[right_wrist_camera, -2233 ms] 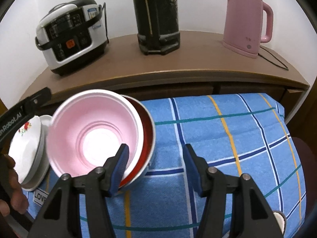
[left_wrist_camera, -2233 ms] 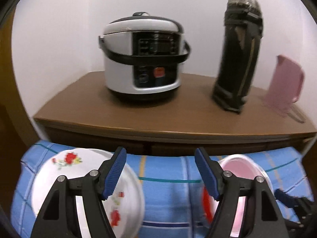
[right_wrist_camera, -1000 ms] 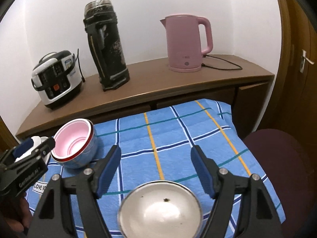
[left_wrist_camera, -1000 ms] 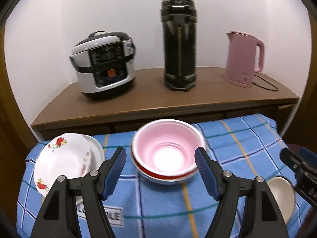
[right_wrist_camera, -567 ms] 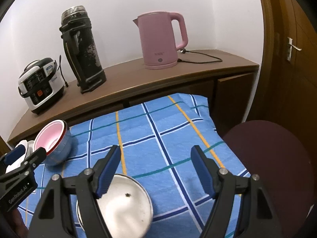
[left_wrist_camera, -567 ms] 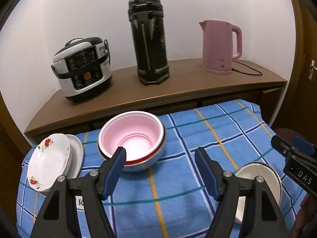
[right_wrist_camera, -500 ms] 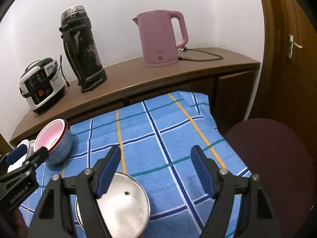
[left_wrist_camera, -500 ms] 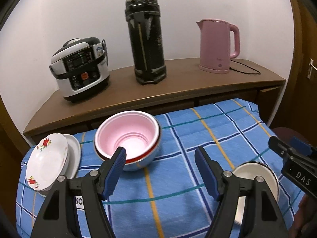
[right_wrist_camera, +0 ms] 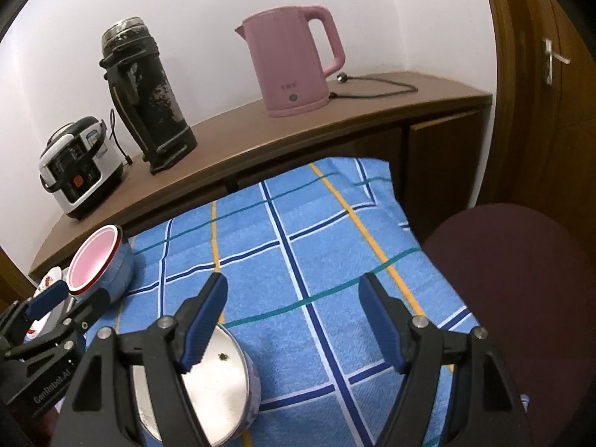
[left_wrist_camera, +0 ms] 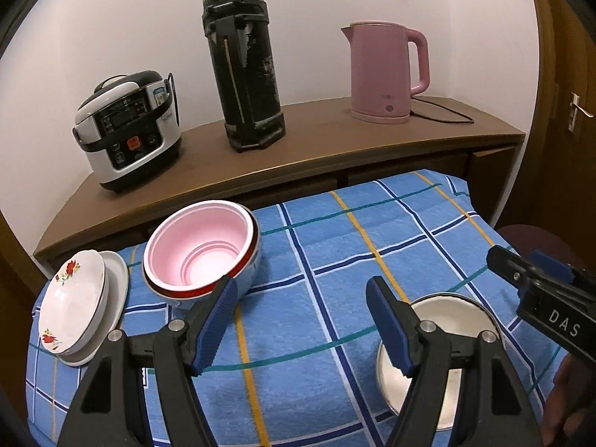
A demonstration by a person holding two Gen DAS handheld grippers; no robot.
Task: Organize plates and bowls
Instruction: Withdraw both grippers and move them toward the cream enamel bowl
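Cloth (left_wrist_camera: 335, 260): blue, navy/yellow/teal checks. Nested bowl (left_wrist_camera: 197, 249): pink inside, red rim. Plate (left_wrist_camera: 70, 298): white, red flowers. Kettle (left_wrist_camera: 383, 74): pink.

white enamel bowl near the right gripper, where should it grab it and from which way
Grip the rim of the white enamel bowl, one finger inside and one outside the wall. The bowl sits upright on the blue checked cloth with its mouth open upward and nothing nested in it, so the thin rim is the only edge to pinch. Come from above at the side nearest the right gripper, which is open, probably with a slight shift left.
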